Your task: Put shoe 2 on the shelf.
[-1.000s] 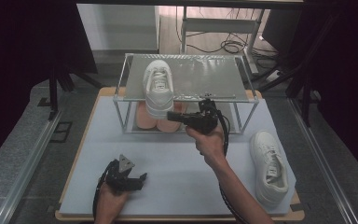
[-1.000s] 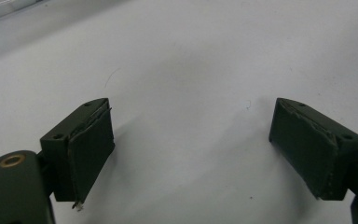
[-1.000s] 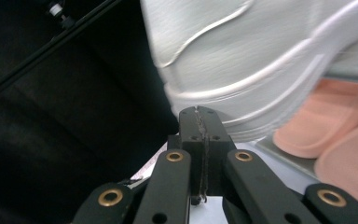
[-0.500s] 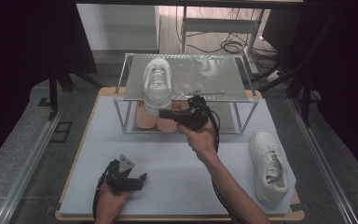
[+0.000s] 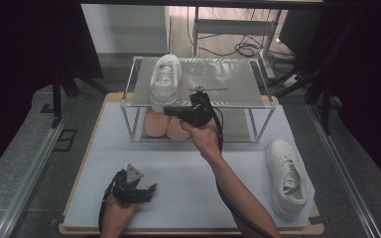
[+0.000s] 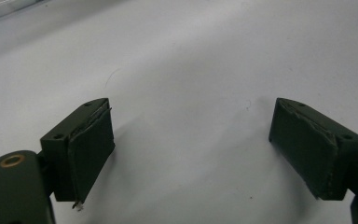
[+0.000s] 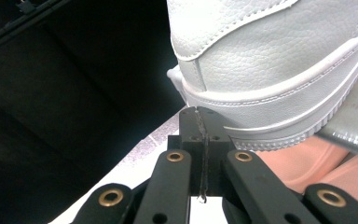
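- Two grippers are seen: the right gripper [image 5: 171, 111], jaws pressed together on nothing, has been moved left and is now held at the heel of the white shoe [image 5: 165, 82] on the rack [image 5: 238, 89].
- The left gripper [image 5: 151, 189] is kept on the white mat [image 5: 188, 173], jaws wide apart.

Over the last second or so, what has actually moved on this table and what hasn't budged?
The right gripper, jaws shut on nothing, has slid leftward along the rack's front to the heel of the white shoe on the rack. It seems to touch the sole, though that is hard to tell. The left gripper stays open and idle on the white mat. The second white shoe and the pink shoes have not moved.
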